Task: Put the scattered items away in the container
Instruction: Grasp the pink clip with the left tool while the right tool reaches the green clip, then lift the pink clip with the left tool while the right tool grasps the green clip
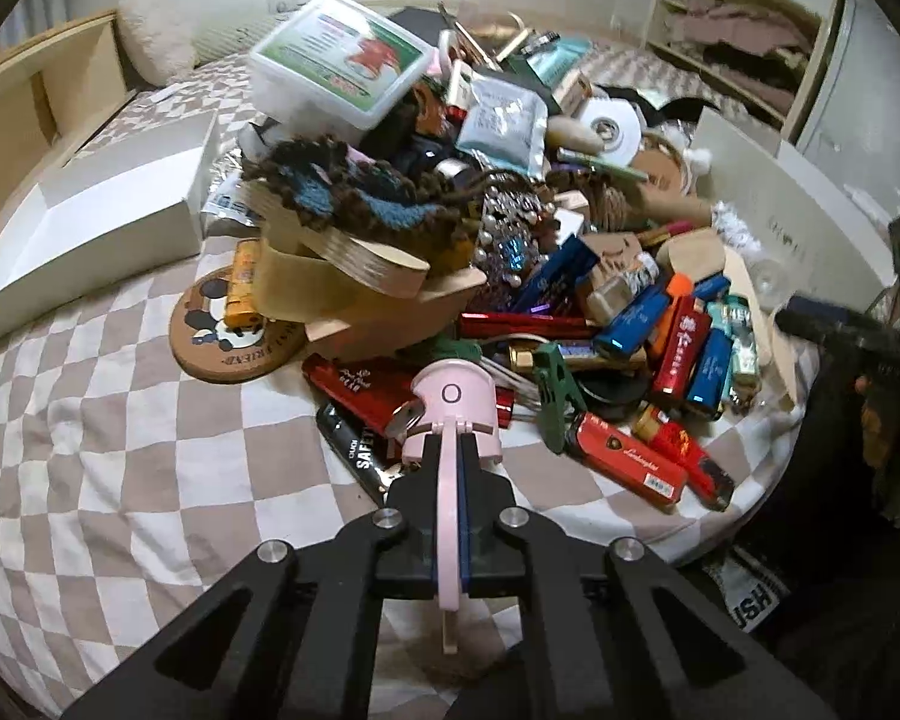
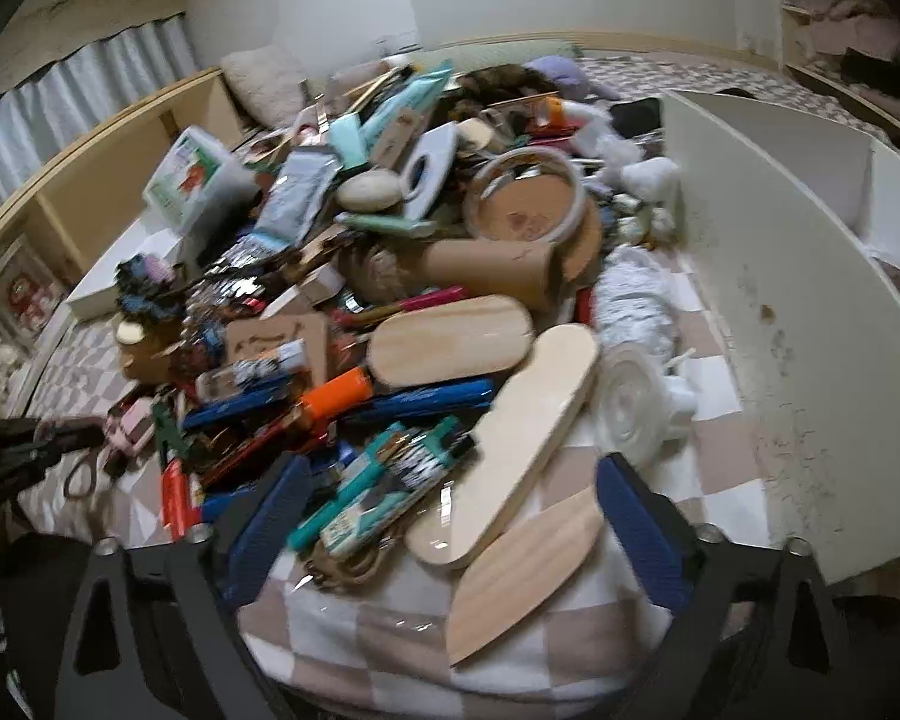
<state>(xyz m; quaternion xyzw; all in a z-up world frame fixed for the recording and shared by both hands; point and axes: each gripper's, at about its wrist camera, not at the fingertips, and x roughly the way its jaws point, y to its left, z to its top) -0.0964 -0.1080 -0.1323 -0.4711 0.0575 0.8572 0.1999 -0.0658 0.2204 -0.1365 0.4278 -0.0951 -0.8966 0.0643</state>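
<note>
White cardboard box [image 2: 780, 312] stands just right of the wide-spread right claw [image 2: 450, 516], its contents hidden; the left claw [image 1: 450, 450] pinches a pink gadget [image 1: 453, 414].

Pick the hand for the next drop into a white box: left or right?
Left, probably. The left gripper is shut on the pink gadget; the right gripper is open and empty.
</note>
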